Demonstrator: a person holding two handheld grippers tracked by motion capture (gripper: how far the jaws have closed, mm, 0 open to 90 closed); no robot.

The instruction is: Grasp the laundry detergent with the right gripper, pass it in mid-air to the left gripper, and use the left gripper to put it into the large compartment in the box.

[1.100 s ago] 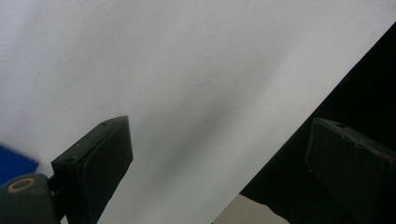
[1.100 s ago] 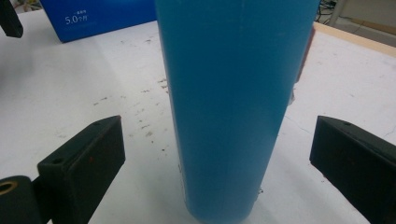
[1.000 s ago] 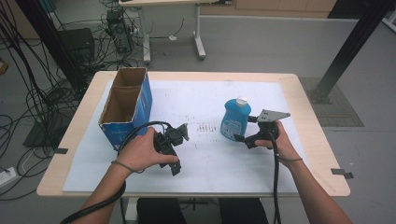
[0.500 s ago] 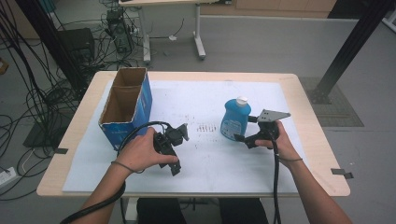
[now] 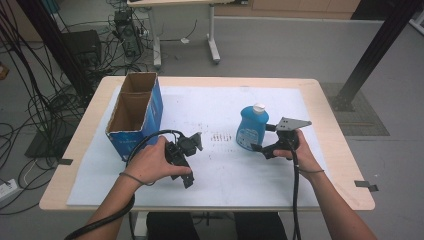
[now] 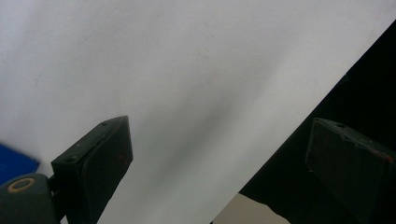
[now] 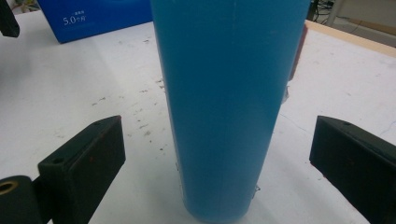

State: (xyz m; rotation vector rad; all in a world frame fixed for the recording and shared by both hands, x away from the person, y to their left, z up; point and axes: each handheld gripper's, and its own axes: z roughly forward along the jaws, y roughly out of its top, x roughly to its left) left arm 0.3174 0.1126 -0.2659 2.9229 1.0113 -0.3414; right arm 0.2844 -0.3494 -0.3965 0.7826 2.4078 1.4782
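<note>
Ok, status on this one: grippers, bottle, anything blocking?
Right gripper open, fingers either side of the upright blue bottle, not touching. Left gripper open, idle over the white sheet. Nothing blocking.

This looked like a lab or a workshop. The floor (image 5: 280,45) was bare and grey. Lots of black cables (image 5: 40,85) hung down and lay in heaps beside the table (image 5: 330,125). Black metal poles (image 5: 377,47) stood on the floor. Another desk on a metal stand (image 5: 212,35) stood behind.
</note>
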